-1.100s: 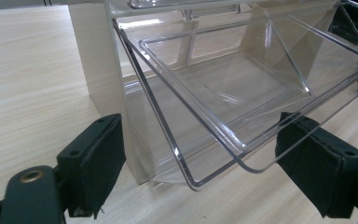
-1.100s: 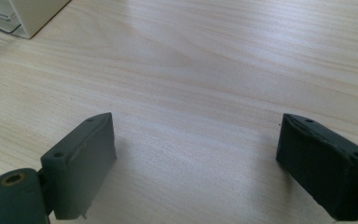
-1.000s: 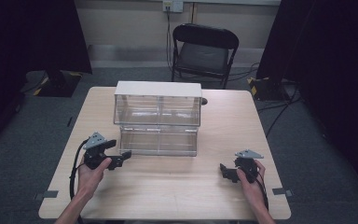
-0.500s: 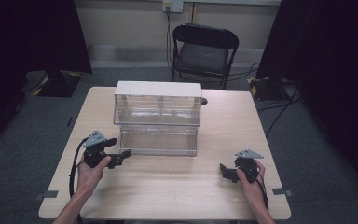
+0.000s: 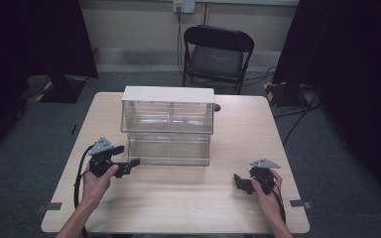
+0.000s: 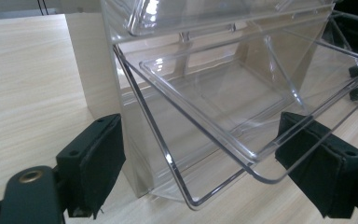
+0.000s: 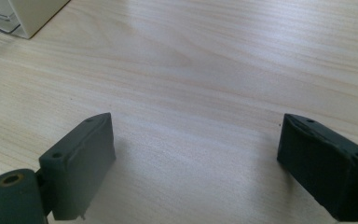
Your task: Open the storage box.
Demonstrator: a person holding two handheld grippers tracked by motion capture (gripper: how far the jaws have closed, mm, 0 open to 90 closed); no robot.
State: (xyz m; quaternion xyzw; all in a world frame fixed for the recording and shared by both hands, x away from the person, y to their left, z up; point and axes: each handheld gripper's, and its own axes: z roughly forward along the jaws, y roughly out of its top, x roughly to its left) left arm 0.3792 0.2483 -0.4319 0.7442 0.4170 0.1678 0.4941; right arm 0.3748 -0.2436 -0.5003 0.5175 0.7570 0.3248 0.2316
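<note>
Tabletop (image 5: 188, 198): left gripper (image 5: 129, 166), jaws spread, straddles the clear bin's (image 6: 223, 116) tilted-out front corner.

You see a clear plastic drawer unit (image 5: 167, 130) with a white top at the frame's centre, on a pale wood-grain table (image 5: 178, 203). Your grippers' pads (image 6: 93, 161) are black. The chair (image 5: 217, 54), top centre, is black.

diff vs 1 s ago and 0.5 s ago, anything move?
Nothing visibly changed. The left gripper stays open at the lower left corner of the clear bin, the right gripper stays open over the bare table.
</note>
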